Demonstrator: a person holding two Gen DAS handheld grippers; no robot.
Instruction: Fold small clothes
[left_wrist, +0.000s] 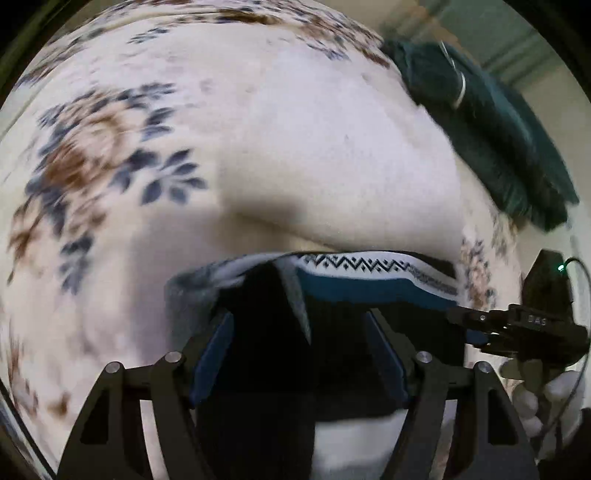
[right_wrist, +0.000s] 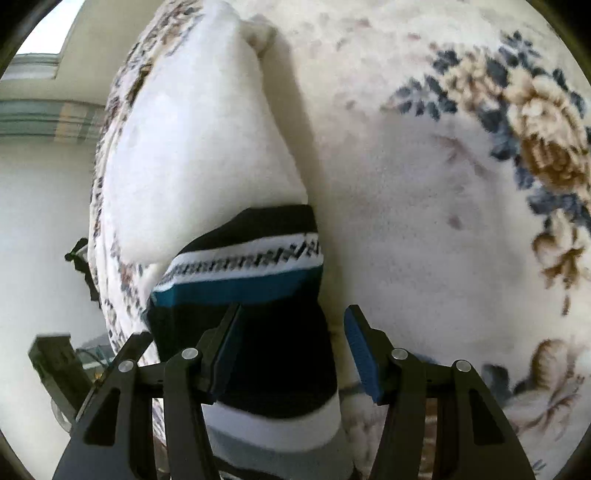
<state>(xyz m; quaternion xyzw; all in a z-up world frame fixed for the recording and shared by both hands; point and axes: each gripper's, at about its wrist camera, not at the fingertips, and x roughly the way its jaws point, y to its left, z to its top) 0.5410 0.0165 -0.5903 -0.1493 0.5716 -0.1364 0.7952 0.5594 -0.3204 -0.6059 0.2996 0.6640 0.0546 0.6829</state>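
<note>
Closest in the left wrist view, the left hand-held gripper (left_wrist: 299, 350) is black metal with flat blue rubber pads (left_wrist: 212, 356) on its two fingers. The fingers stand apart, and the dark, soft knit cloth fills the space between them. I cannot tell if they pinch it.

That cloth is a small knitted garment with black, teal and white stripes and a black zigzag band (left_wrist: 369, 275). It looks woolly and a bit floppy. Its striped edge curves just past the tips of the left hand-held gripper.

In the right wrist view, the right hand-held gripper (right_wrist: 291, 336) looks the same: black metal, blue ribbed pads (right_wrist: 360, 354). Its fingers are wide apart. The garment (right_wrist: 255, 280) lies between them and leans toward the left finger. The black part sits low by the pads, then the teal stripe, then the white patterned band farther out.

In the left wrist view, the right hand-held gripper (left_wrist: 480, 325) reaches in from the right side, touching the garment's end. A hand in a white glove (left_wrist: 546, 395) holds it.

Under it all is a fluffy cream blanket with blue leaves and brown flowers (left_wrist: 147, 166). It is soft and bumpy, with a big puffy fold (right_wrist: 199, 147) just behind the garment.

Farthest away, a dark green fuzzy cloth (left_wrist: 480, 122) lies at the blanket's far right edge.
</note>
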